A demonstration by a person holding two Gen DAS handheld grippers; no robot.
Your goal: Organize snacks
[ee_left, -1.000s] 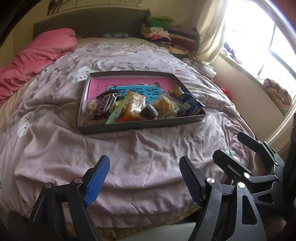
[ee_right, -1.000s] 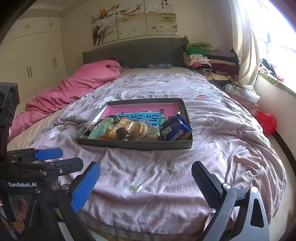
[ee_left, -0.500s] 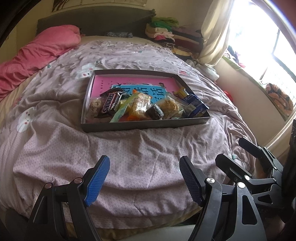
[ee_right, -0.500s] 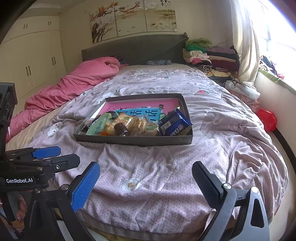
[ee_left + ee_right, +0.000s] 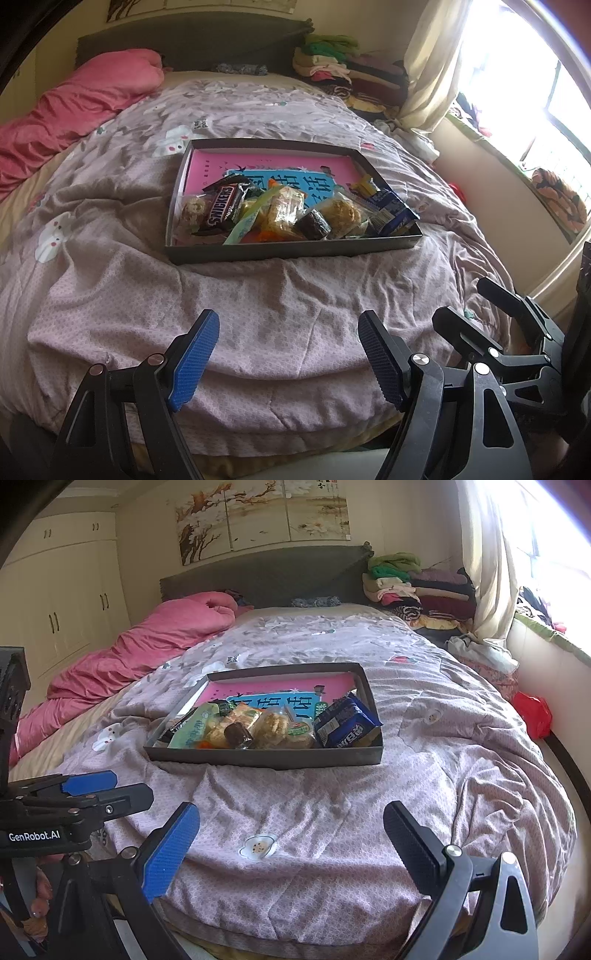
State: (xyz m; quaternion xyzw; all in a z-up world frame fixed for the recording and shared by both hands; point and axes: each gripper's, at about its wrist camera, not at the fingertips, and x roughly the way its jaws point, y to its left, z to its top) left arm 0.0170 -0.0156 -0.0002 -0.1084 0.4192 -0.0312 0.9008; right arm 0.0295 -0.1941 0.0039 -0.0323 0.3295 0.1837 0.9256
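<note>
You hold both grippers over the near edge of the bed, well short of the snacks. Your left gripper [image 5: 288,354] has its fingers spread with only the mauve quilt [image 5: 295,295] between them, and your right gripper [image 5: 291,845] is spread too and holds nothing. The snacks sit heaped at the near end of a dark shallow tray [image 5: 266,757] in the middle of the quilt: a Snickers bar [image 5: 221,210] towards the left, a blue biscuit pack [image 5: 347,722] at the right
</note>
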